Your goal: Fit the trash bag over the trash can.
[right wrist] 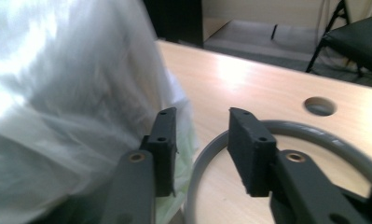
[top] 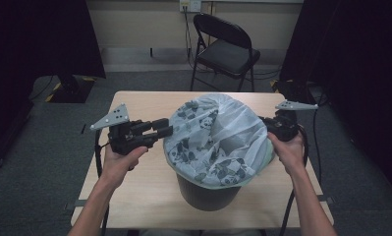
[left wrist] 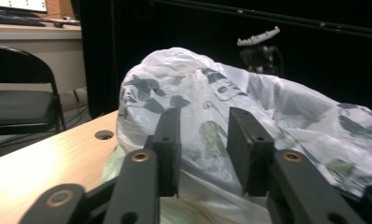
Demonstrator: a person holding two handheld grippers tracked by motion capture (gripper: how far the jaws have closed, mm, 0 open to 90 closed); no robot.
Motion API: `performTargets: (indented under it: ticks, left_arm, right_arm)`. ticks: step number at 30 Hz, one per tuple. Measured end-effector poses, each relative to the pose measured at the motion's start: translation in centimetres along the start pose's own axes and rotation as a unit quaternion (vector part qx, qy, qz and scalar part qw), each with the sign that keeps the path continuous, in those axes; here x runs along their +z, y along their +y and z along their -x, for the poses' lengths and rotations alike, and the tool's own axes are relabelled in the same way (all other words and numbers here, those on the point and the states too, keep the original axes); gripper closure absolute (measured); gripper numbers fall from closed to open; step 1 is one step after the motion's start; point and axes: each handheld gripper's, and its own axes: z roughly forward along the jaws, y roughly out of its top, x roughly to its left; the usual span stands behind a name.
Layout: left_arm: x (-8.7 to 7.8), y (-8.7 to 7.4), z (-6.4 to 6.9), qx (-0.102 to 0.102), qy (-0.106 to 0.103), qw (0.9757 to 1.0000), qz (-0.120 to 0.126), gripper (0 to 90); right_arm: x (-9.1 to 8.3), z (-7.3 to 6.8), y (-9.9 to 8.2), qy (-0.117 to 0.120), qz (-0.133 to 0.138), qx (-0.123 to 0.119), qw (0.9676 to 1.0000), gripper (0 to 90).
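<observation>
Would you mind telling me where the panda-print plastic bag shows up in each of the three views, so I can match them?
High view: the panda-print bag sits at centre, draped over the dark bin.
Left gripper view: it spreads across the middle and right, beyond the jaws.
Right gripper view: it covers the left half, blurred.
Shared landmark: the wooden table.

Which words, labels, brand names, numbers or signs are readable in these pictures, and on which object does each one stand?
None can be read.
The plastic bag over the bin carries a printed pattern of pandas and leaves, no letters.
A bright screen at the top left of the left gripper view may show text, but it is too small and blurred to read.
</observation>
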Motion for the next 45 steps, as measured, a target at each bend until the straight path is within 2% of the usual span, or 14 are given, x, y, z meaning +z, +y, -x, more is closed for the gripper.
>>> performTargets:
  ticks: [6,12,16,20,22,24,26,27,28,30,33,36,41,45]
  left_arm:
    - [-1.1,-0.4,1.5,0.011,-0.021,0.9997,-0.003,69.8]
    - [-2.4,-0.9,3.6,0.025,-0.035,0.9991,-0.006,69.2]
    - [-2.6,-0.9,4.6,0.028,-0.051,0.9982,-0.013,67.8]
    - [-2.5,-0.7,5.0,0.022,-0.077,0.9965,-0.021,64.2]
    - [-2.3,-0.5,5.0,0.03,-0.066,0.9971,-0.02,62.5]
    - [-2.2,-0.1,4.5,0.023,-0.064,0.9977,-0.003,60.0]
    - [-2.0,0.4,3.6,0.015,-0.045,0.9987,0.018,58.6]
    - [-1.8,0.6,3.1,0.011,-0.029,0.9992,0.023,57.5]
    - [-1.4,0.8,2.5,0.004,-0.009,0.9996,0.027,56.6]
    - [-0.7,1.0,1.6,-0.007,0.004,0.9996,0.026,56.1]
    - [0.4,1.0,0.3,-0.035,0.018,0.9988,0.029,55.8]
    - [0.9,0.7,-0.2,-0.049,0.027,0.998,0.029,57.0]
    - [1.0,0.5,-0.7,-0.057,0.039,0.9973,0.024,62.2]
    - [1.0,0.0,-1.0,-0.055,0.056,0.9968,0.015,72.0]
  right_arm:
    - [-2.0,0.1,1.9,-0.024,0.029,0.013,0.9992,44.4]
    - [-3.1,-1.3,3.6,-0.026,0.063,0.007,0.9977,43.6]
    - [-3.6,-2.5,4.3,0.001,0.075,-0.002,0.9972,40.3]
    - [-3.2,-4.2,4.6,0.03,0.049,-0.031,0.9979,38.9]
    - [-2.9,-5.1,4.6,0.031,0.038,-0.048,0.9976,39.2]
    - [-2.7,-5.7,4.6,0.018,0.03,-0.063,0.9974,44.5]
    - [-2.8,-5.9,4.7,-0.012,0.031,-0.069,0.9971,59.6]
    - [-3.0,-5.6,4.7,-0.003,0.037,-0.066,0.9971,75.0]
    - [-3.1,-5.4,4.7,0.015,0.037,-0.066,0.997,78.9]
    - [-3.2,-5.1,4.6,0.008,0.038,-0.069,0.9968,90.0]
    - [-3.4,-4.7,4.1,0.019,0.044,-0.063,0.9969,90.0]
    - [-3.7,-4.2,3.8,0.007,0.062,-0.051,0.9968,90.0]
    - [-3.9,-3.0,3.4,-0.008,0.057,-0.037,0.9977,90.0]
    - [-2.6,-2.4,2.2,-0.013,0.039,-0.027,0.9988,90.0]
